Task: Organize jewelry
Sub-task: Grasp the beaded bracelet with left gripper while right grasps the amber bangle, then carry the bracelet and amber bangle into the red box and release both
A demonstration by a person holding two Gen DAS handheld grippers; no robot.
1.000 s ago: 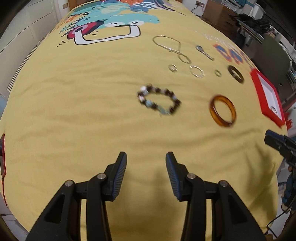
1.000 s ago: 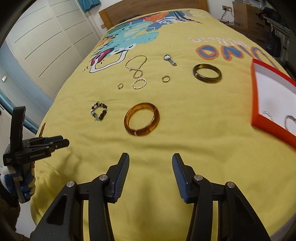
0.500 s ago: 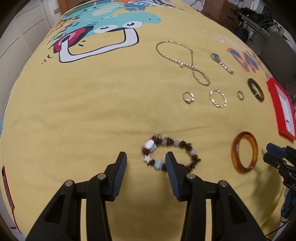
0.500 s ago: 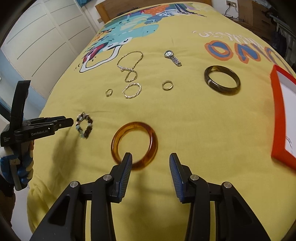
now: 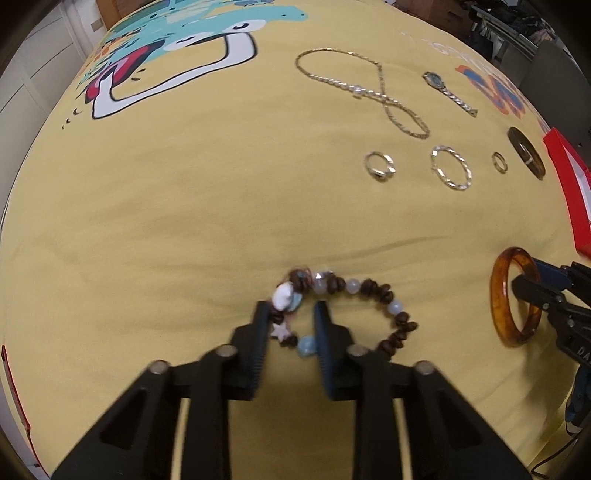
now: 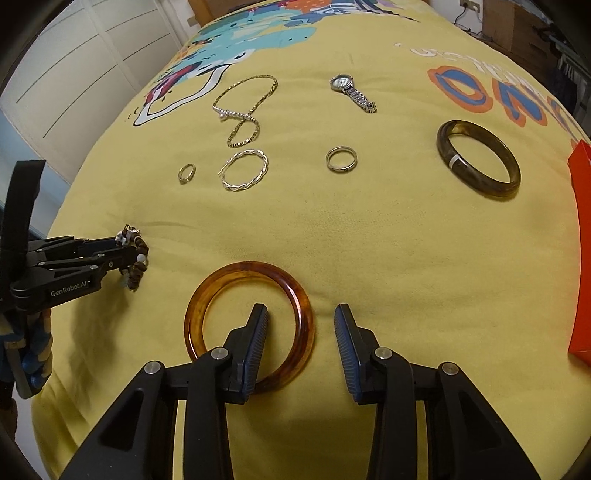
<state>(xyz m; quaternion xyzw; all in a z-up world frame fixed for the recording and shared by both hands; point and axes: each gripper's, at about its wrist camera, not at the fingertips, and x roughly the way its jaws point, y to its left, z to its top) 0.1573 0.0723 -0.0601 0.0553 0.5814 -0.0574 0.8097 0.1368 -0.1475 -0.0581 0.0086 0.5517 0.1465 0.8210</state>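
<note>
Left gripper (image 5: pixel 289 325) closing on bead bracelet (image 5: pixel 343 314) near bed's (image 5: pixel 184 221) near edge; loose strand may slip. Right gripper (image 6: pixel 301 332) closing, still apart, astride amber bangle's (image 6: pixel 249 325) rim; the hard rim may skid off the pads.

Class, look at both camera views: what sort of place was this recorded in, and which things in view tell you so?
Most likely a bedroom at home. The jewelry lies on a bed under a yellow cartoon-print bedspread, a wooden headboard shows at the bed's far end, and white panelled wardrobe doors stand alongside.
</note>
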